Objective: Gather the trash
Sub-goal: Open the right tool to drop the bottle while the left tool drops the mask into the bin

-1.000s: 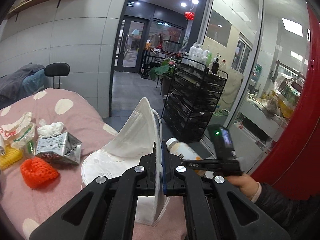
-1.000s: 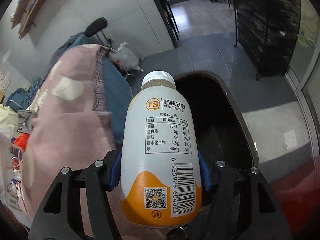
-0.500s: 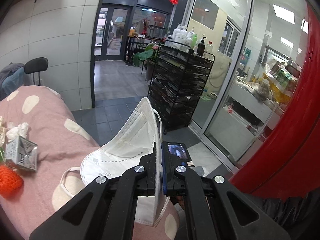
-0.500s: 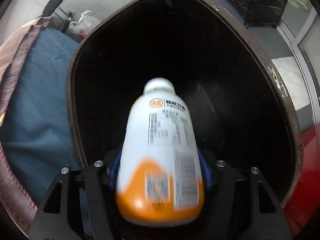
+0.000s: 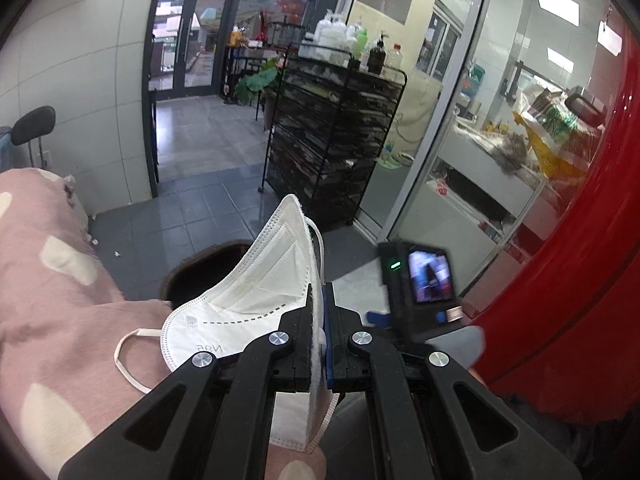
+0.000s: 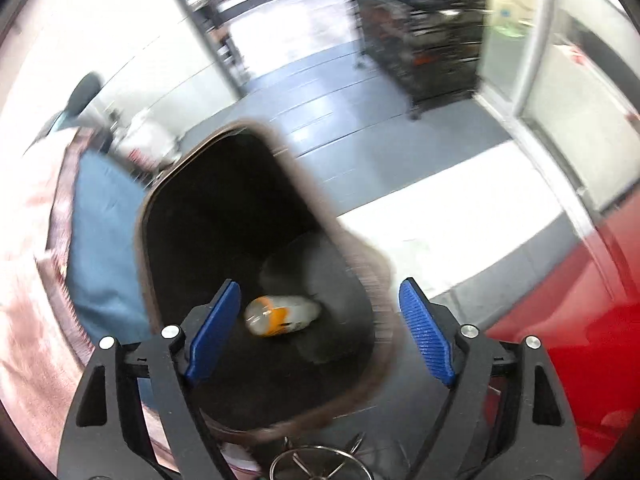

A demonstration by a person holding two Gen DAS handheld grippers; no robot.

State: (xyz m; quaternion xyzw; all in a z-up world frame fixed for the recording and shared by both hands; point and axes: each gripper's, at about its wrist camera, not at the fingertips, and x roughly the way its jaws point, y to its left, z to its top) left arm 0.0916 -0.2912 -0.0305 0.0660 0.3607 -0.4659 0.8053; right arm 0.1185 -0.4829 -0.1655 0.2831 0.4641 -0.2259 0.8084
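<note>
Left gripper [image 5: 319, 312]: jaws clamped on a white face mask [image 5: 256, 280], held edge-on with its long axis running up and forward; one ear loop trails over the pink polka-dot cover [image 5: 52, 292]. Trash bin [image 5: 208, 264]: dark opening on the floor, ahead of and below the mask, slightly left. Right gripper [image 6: 320, 320]: jaws spread wide, empty, directly above the bin; bottle [image 6: 282, 314] lies on its side within. The left gripper likely needs forward-and-down travel to reach the bin.
</note>
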